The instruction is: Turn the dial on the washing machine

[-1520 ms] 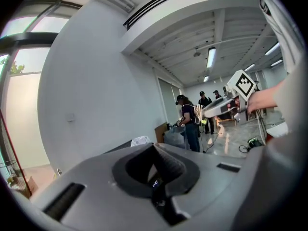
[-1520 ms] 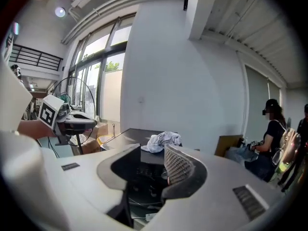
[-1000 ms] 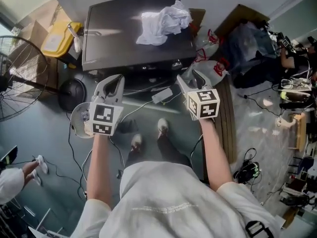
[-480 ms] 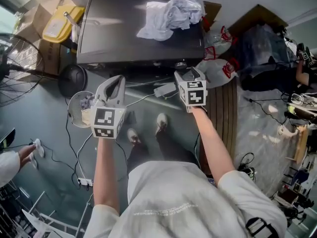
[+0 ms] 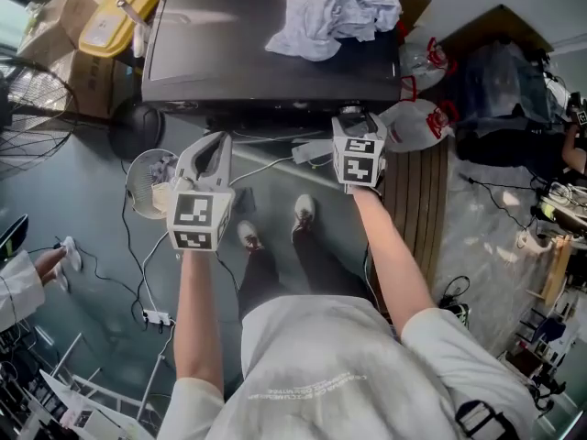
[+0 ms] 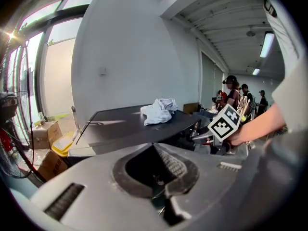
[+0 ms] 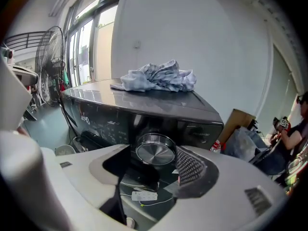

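Note:
The dark washing machine (image 5: 211,53) stands ahead of me with a crumpled pale cloth (image 5: 335,12) on its lid. Its round silver dial (image 7: 155,150) sits on the glossy front panel. My right gripper (image 5: 358,122) is up at that panel and open. The dial lies just ahead of the gap between its jaws, the ribbed right pad (image 7: 189,166) standing beside it without touching. My left gripper (image 5: 213,143) hangs back from the machine, lower and to the left. Its jaws meet at the tips with nothing between them.
A small floor fan (image 5: 151,181) and cables lie by the left gripper. A white power strip (image 5: 312,152) rests under the panel. Red-and-white bags (image 5: 417,122) and wooden slats (image 5: 422,209) are at the right, cardboard boxes with a yellow container (image 5: 115,21) at the left. A person's hand (image 5: 50,264) shows far left.
My right gripper has moved forward and up to the machine's front panel, close to the dial. The left gripper has hardly shifted.

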The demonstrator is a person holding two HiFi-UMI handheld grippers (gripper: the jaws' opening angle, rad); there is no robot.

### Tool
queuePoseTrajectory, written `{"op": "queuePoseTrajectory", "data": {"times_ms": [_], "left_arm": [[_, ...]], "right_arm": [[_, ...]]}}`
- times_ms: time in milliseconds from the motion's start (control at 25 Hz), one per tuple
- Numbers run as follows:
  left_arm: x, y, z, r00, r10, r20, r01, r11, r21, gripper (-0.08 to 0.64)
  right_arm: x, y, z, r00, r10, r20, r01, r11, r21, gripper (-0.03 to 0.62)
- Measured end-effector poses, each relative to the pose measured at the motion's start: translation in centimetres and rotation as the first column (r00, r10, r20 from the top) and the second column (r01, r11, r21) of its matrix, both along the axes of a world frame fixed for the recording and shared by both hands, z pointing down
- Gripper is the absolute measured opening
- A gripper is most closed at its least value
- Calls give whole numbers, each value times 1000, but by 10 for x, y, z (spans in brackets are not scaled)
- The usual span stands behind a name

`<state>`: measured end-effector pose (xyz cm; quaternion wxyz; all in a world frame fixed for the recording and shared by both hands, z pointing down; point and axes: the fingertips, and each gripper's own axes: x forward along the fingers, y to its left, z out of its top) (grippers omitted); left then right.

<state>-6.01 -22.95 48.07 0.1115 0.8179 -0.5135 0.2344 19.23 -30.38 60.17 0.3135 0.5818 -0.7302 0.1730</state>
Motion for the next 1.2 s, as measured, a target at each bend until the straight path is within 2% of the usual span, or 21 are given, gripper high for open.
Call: {"op": "queuePoseTrajectory", "data": {"times_ms": [160,560,800,1040,1200], "left_arm": [[1,2,10,1000,13,8,-13,1000,-22,15],[15,6,11,999,41,5,-41,999,-22,15],[25,13,2,998,70,3,-70,997,16,15],[30,12,4,997,73,11,-73,997,11,15],[32,12,7,998,60,6,-60,998,2,15]], "right_arm": [[7,-2,6,999,34,-7,-34,999,-6,282],[10,-4,7,983,59,172,-49,997,-61,276],[12,-4,7,926,101,365,-70,993,-96,276],[14,-4,7,891,120,438,-78,990,-114,276],[14,-3,9,836,150,528,-81,985,-152,276]]}}
